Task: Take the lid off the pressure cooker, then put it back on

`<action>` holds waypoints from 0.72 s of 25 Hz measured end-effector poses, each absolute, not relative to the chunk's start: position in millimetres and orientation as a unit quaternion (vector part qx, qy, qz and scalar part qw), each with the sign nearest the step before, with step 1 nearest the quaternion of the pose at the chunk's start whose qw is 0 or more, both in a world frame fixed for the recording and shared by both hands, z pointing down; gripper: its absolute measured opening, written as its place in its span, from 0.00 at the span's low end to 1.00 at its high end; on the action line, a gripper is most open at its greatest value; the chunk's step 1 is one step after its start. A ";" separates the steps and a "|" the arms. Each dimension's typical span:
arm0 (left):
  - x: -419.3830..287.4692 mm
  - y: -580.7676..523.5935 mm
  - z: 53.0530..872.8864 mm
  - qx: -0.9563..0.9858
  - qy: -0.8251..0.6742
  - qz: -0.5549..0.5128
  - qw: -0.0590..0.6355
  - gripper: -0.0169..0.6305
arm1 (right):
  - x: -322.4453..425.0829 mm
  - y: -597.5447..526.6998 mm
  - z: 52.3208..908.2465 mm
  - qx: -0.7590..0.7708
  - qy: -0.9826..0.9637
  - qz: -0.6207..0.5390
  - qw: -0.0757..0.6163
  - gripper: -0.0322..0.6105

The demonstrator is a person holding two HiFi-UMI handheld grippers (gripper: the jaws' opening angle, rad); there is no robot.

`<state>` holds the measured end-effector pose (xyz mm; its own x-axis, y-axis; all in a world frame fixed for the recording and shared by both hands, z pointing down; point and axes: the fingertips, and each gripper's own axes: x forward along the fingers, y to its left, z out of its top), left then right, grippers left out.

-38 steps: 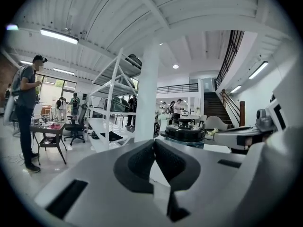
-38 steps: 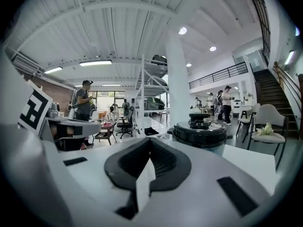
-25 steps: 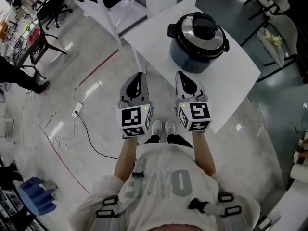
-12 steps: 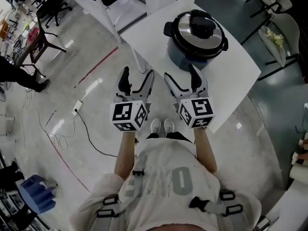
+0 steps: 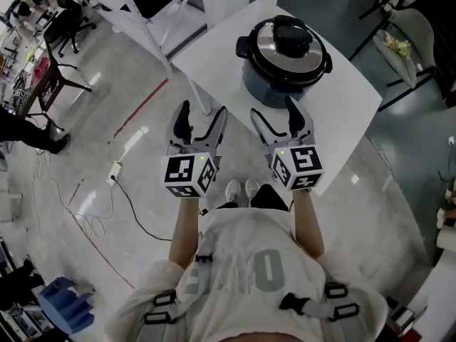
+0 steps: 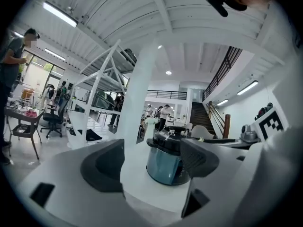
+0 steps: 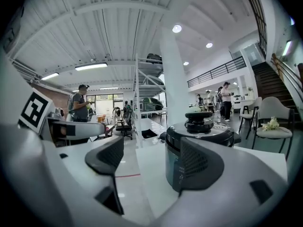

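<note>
Left claw (image 5: 202, 112) and right claw (image 5: 274, 109) just opened, spread wide, nothing between, held side by side on outstretched forearms, near lidded pressure cooker (image 5: 265, 84) on white surface (image 5: 342, 112)

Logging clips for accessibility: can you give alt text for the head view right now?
A round dark-blue pressure cooker, with its shiny steel lid and black knob on, stands on a white square table. Just short of it a person holds the left gripper and the right gripper, open and empty, their jaws having just been opening.
</note>
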<state>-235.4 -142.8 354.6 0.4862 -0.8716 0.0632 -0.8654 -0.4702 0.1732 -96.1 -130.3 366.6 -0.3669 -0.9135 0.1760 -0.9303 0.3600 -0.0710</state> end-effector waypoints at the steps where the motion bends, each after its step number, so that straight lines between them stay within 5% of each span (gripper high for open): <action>1: -233.3 -144.2 353.4 0.862 -0.498 -0.016 0.089 0.57 | -93.3 -130.1 365.9 0.566 -0.819 0.077 0.052 0.62; 18: -103.4 -235.0 282.7 0.937 -0.349 0.026 -0.020 0.57 | 19.5 -209.5 314.5 0.570 -0.816 -0.004 0.096 0.59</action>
